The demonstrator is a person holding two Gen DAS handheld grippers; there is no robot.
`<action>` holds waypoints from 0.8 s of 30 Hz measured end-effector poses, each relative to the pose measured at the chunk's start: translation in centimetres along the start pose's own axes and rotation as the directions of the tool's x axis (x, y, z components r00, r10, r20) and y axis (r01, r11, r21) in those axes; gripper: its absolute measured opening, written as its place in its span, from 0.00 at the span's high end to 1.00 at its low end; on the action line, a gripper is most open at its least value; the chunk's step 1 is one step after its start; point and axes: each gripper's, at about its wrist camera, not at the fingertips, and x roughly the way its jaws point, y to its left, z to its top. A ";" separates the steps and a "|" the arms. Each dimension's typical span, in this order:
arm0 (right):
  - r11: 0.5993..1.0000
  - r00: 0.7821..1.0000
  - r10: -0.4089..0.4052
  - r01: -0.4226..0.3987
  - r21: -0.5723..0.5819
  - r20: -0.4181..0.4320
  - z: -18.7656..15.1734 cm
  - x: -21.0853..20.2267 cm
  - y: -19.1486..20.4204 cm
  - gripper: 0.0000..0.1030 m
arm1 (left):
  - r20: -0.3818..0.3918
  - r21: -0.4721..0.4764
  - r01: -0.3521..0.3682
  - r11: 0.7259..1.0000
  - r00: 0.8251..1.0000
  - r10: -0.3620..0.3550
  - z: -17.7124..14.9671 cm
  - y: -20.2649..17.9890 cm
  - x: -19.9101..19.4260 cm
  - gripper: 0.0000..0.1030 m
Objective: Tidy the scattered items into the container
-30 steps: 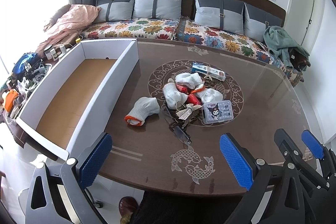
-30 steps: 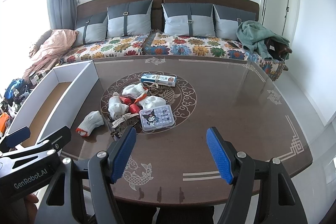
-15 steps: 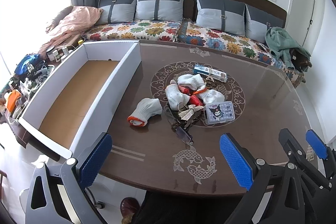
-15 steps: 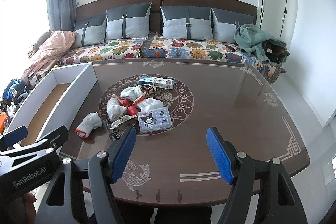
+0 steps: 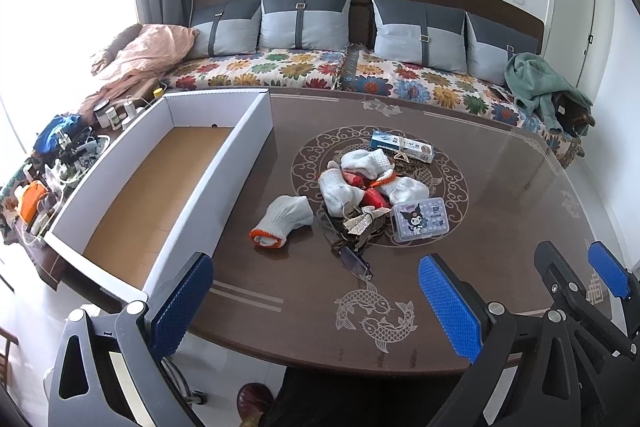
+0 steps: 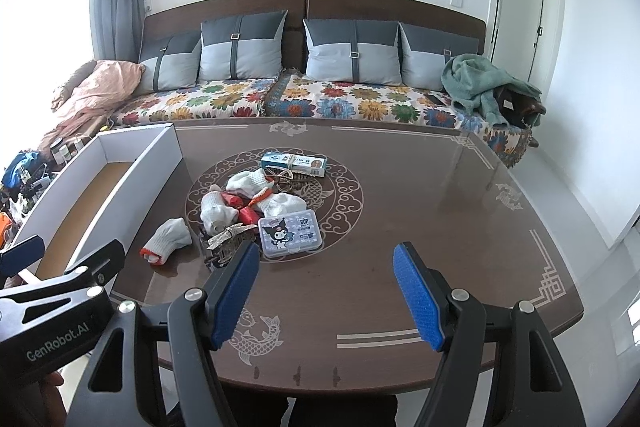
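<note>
Nearest us: we hold the left tool [image 5: 316, 307] and the right tool [image 6: 326, 291] over the near edge of the desk [image 6: 440, 227], both with blue pads spread wide and nothing between them.
Just ahead of the right tool: a clear cartoon-print case [image 6: 290, 233] and a glittery bow clip [image 6: 226, 237].
Ahead of the left tool: a lone white glove with an orange cuff [image 5: 284, 219], lying apart from the pile.
Further ahead: bundled white socks [image 5: 362, 177] with red pieces, then a blue-and-white carton [image 5: 402, 145].
Far left of both tools: the white container [image 5: 240, 163], empty, with a brown floor.
</note>
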 end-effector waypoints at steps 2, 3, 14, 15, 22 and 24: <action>1.000 1.000 -0.002 0.002 -0.001 0.004 0.0 -0.1 0.0 0.31 | 0.004 0.000 0.000 1.000 1.000 0.000 0.0 0.1 -0.1 0.00; 1.000 1.000 -0.003 0.003 -0.001 0.006 0.0 -0.2 0.0 0.31 | 0.006 0.000 0.000 1.000 1.000 0.000 0.0 0.1 -0.2 0.00; 1.000 1.000 -0.009 0.009 -0.013 0.022 0.0 -0.9 0.4 0.31 | 0.029 -0.002 0.003 1.000 1.000 -0.003 -0.1 0.3 -1.2 0.00; 1.000 1.000 -0.010 0.010 -0.015 0.025 0.0 -1.0 0.4 0.31 | 0.030 -0.003 0.003 1.000 1.000 -0.003 -0.1 0.4 -1.2 0.00; 1.000 0.999 -0.011 0.012 -0.026 0.042 0.2 -1.8 0.9 0.31 | 0.034 -0.015 0.007 1.000 0.999 -0.007 -0.2 0.9 -1.8 0.00; 0.999 0.999 -0.011 0.013 -0.029 0.050 0.2 -2.1 0.9 0.31 | 0.036 -0.016 0.007 1.000 0.999 -0.006 -0.3 0.9 -1.9 0.00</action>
